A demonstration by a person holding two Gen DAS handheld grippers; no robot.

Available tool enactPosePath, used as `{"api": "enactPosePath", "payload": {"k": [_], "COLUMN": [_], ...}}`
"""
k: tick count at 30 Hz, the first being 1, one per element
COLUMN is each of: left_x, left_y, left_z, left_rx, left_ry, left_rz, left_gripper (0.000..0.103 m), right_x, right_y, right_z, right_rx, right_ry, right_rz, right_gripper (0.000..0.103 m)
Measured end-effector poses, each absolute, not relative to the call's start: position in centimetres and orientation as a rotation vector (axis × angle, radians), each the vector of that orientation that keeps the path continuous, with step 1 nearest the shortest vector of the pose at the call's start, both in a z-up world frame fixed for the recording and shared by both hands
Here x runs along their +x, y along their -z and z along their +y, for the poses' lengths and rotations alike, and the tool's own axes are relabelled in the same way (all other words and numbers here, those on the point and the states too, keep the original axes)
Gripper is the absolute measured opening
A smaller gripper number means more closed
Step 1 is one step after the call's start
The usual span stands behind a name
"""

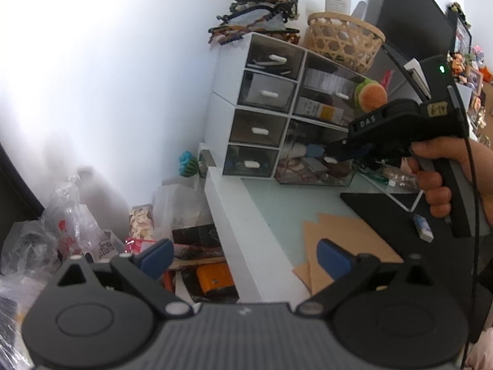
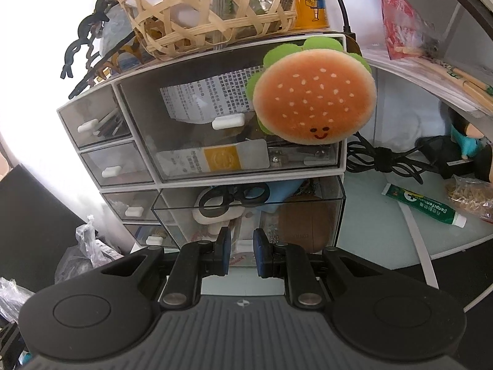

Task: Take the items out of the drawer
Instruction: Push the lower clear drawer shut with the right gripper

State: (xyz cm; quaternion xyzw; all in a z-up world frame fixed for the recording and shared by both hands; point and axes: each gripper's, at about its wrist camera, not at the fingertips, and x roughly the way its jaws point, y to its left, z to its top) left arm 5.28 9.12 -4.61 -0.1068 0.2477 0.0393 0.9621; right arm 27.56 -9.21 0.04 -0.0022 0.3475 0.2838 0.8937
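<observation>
Setting: pale glass-topped counter [image 1: 277,203] against a white wall, pretty cluttered, with a white drawer organizer [image 1: 262,104] at the back and a woven bamboo basket [image 2: 200,9] on top of it.

Drawer in play: the clear bottom-right drawer [image 2: 246,212] is already pulled partway out, so you can look straight into it.

What's inside: black-handled scissors [image 2: 234,200], something blue behind them, a brown rounded case [image 2: 305,225] and loose bits I can't make out.

Right tongs [image 2: 240,254]: narrowed to a small gap, pinching the drawer's white handle [image 2: 245,244], as far as I can tell.

Left tongs [image 1: 243,260]: spread wide, holding nothing, hanging back over the counter edge and some cardboard [image 1: 339,246].

Stage: I'd say drawer opened, nothing taken out yet.

Risk 1: tug any further and the whole drawer could slide off its runners and dump everything.

Risk 2: the plush burger [image 2: 314,101] hangs right above the opening, so reaching in could snag it.

Risk 3: the scissors lie tangled with the other stuff, so a grab might drag extras along.
</observation>
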Motion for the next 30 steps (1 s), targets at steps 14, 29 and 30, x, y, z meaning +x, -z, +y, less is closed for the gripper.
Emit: {"api": "enactPosePath", "payload": {"k": [14,29,30], "left_x": [5.2,5.0,5.0], "left_y": [4.6,4.2,4.2], "left_z": [9.5,9.5,9.5], "left_rx": [-0.228,-0.229,-0.229], "left_ry": [-0.079,-0.069,-0.069], "left_rz": [0.495,0.484,0.484], "left_gripper": [0.101,0.101,0.101], "right_x": [28.3,28.2,28.1], "right_y": [0.0,-0.1,-0.2], "right_z": [-8.4,-8.1,-8.2], "right_rx": [-0.02,-0.039,-0.043], "right_ry": [-0.569,-0.542,-0.538], "right_rz": [0.719,0.713,0.708], "right_gripper": [0.018,0.019,0.019]}}
